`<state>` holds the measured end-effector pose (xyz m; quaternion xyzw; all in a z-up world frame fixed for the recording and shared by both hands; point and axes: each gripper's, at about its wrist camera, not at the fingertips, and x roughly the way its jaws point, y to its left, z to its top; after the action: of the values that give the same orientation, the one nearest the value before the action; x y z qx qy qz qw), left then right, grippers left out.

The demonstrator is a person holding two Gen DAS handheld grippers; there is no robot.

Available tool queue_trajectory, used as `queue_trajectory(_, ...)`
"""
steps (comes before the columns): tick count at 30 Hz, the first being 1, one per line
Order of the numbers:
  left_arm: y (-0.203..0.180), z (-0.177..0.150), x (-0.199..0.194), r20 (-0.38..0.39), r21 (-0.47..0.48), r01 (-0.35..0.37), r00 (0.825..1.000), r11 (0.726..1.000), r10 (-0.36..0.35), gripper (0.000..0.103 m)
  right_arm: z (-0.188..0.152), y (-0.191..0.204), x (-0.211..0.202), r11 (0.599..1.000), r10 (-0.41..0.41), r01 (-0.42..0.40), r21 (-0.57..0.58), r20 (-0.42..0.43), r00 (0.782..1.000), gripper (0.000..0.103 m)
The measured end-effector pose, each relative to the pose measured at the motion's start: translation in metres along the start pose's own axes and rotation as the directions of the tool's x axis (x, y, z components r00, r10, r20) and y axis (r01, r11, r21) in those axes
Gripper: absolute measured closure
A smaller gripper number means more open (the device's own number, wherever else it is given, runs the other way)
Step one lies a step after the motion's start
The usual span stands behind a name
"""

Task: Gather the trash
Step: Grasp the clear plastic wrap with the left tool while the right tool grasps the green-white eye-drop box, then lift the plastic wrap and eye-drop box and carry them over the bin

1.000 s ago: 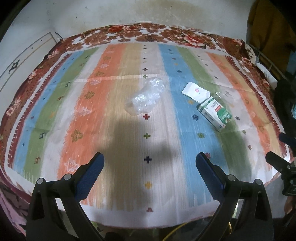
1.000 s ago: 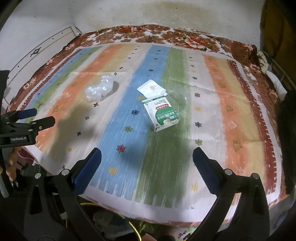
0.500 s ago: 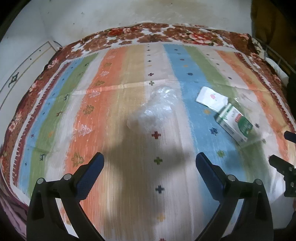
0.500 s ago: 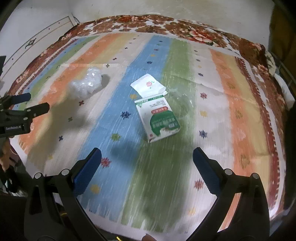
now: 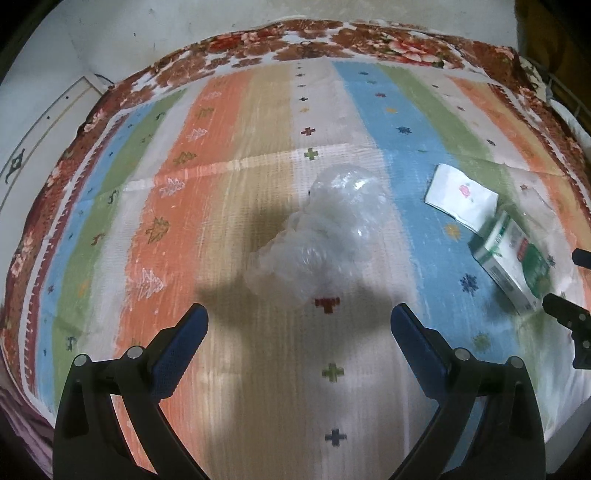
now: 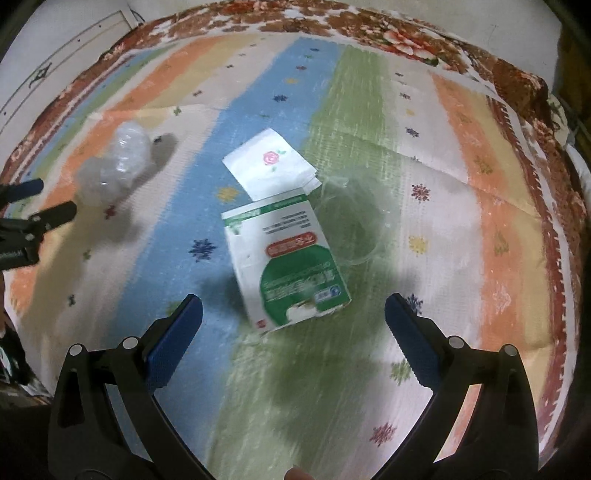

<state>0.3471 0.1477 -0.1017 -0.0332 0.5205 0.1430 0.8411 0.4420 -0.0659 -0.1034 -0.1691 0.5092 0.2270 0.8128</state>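
Trash (image 5: 317,236) nearer both claws than before

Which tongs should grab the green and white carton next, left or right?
Right. The right tongs are open with the carton lying just ahead between their tips. The left tongs, also open, face the crumpled clear plastic; from there the carton sits far off to the side.

A home bedroom, a bed under a striped woven mat (image 5: 221,229), floral blanket (image 6: 406,33) beneath, stained plaster wall (image 5: 184,26) behind
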Motion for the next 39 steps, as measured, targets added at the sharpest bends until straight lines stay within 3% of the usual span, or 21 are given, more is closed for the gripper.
queue_trajectory(10,-0.01,0.019,0.026,-0.005,0.049,0.045,0.999,0.998,-0.045,0.006,0.007,0.007,0.03,1.0,0.023,-0.024,-0.013,-0.025,0.999,0.01)
queue_trajectory(12,-0.015,0.021,0.031,-0.013,0.067,0.055,0.998,0.996,-0.055,0.012,0.007,0.008,0.033,0.999,0.037,-0.038,-0.012,-0.035,0.999,0.018)
queue_trajectory(14,-0.019,0.023,0.036,-0.013,0.078,0.047,0.999,0.996,-0.046,0.015,0.007,0.008,0.038,1.0,0.019,-0.019,-0.011,-0.053,0.998,0.018)
queue_trajectory(18,-0.021,0.023,0.043,-0.025,0.077,0.037,0.999,0.996,-0.035,0.038,0.004,0.005,0.046,1.0,-0.011,0.01,-0.011,-0.076,0.997,0.028)
queue_trajectory(21,-0.018,0.024,0.041,-0.025,0.065,0.061,0.998,0.996,-0.059,0.057,0.003,-0.001,0.045,1.0,0.0,0.0,0.004,-0.074,0.997,0.029)
queue_trajectory(24,-0.011,0.022,0.035,-0.002,0.056,0.085,0.996,0.995,-0.085,0.065,0.001,0.0,0.04,1.0,0.026,-0.027,-0.01,-0.081,0.996,0.029)
queue_trajectory(29,-0.003,0.018,0.021,-0.014,0.03,0.072,0.997,0.997,-0.071,0.067,-0.004,-0.005,0.02,0.998,0.047,-0.044,0.039,-0.068,0.997,0.029)
queue_trajectory(33,0.002,0.012,-0.005,-0.006,-0.019,0.101,0.995,0.995,-0.101,0.067,-0.014,-0.01,0.001,0.989,0.097,-0.09,0.119,-0.056,0.994,0.029)
queue_trajectory(39,-0.003,-0.007,-0.042,0.004,-0.018,0.132,0.991,0.991,-0.132,0.067,-0.026,0.002,-0.028,0.994,0.07,-0.067,0.087,-0.031,0.997,0.029)
